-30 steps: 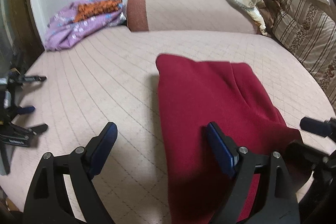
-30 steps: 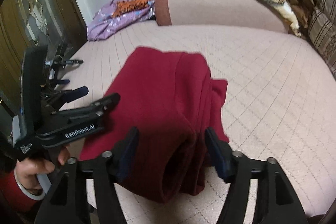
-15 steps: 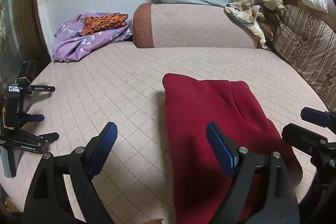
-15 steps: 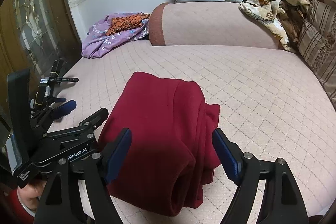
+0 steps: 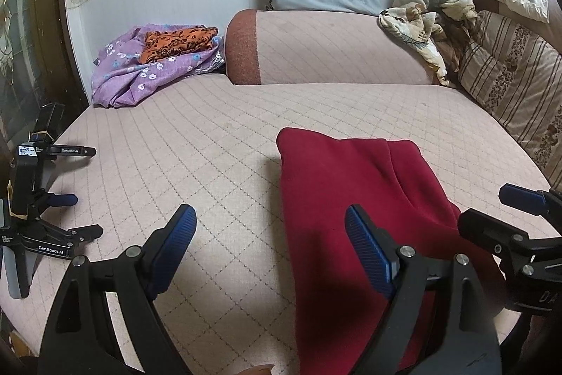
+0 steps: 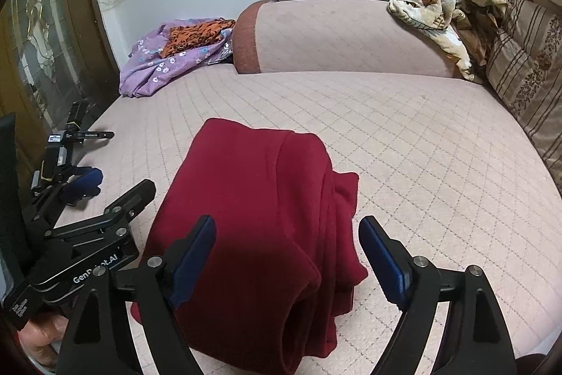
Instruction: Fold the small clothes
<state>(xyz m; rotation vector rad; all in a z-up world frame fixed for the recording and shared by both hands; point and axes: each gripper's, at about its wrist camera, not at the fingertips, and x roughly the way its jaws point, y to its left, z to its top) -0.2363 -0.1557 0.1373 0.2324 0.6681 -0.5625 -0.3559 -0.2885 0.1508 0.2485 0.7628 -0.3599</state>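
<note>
The folded red garment (image 6: 260,227) lies on the quilted pink mattress (image 6: 421,164), long axis running from the near edge toward the bolster (image 6: 351,37), fold opening at the near end. The right gripper (image 6: 286,255) hangs over it, jaws opening and clear of the cloth; the left gripper (image 5: 270,245) stands wide apart at its left edge. Bare mattress spreads on both sides
</note>
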